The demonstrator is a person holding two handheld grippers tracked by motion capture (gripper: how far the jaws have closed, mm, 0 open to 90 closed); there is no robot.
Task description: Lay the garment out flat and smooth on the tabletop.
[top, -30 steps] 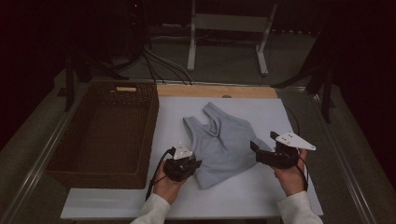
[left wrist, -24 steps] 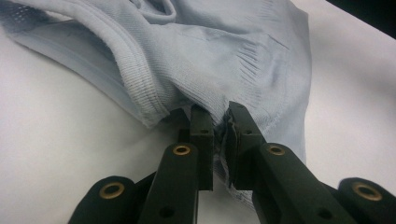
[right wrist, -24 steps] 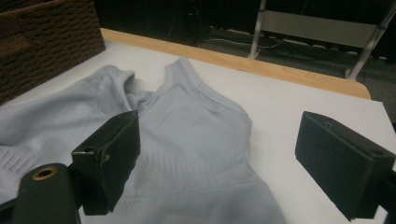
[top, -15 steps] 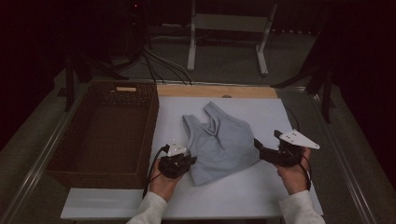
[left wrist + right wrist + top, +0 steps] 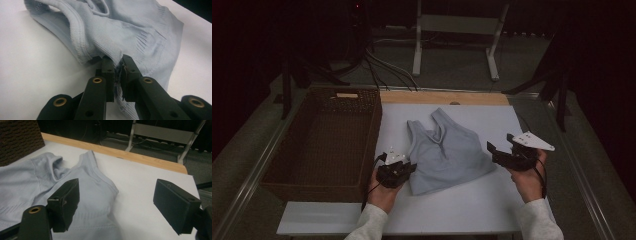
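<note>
— Where is the pale blue tank top (image 5: 447,152)?

— Flat on the white desk (image 5: 472,210), right of the wicker basket (image 5: 324,140). The left hand-held gripper (image 5: 404,170) is clamped on its hem.

— And the right hand-held gripper (image 5: 494,152)?

— Beside the top's other edge, jaws wide, just been closing, nothing pinched.

r gripper (image 5: 493,151) jaws closing a bit, nothing between.

Left gripper (image 5: 119,72) jaws closed tight on the hem of a light blue top (image 5: 130,27), fabric pinched and bunched between the pads. The ribbed edge runs up and left from the grip. The top lies rumpled on a white table (image 5: 30,75).
</note>
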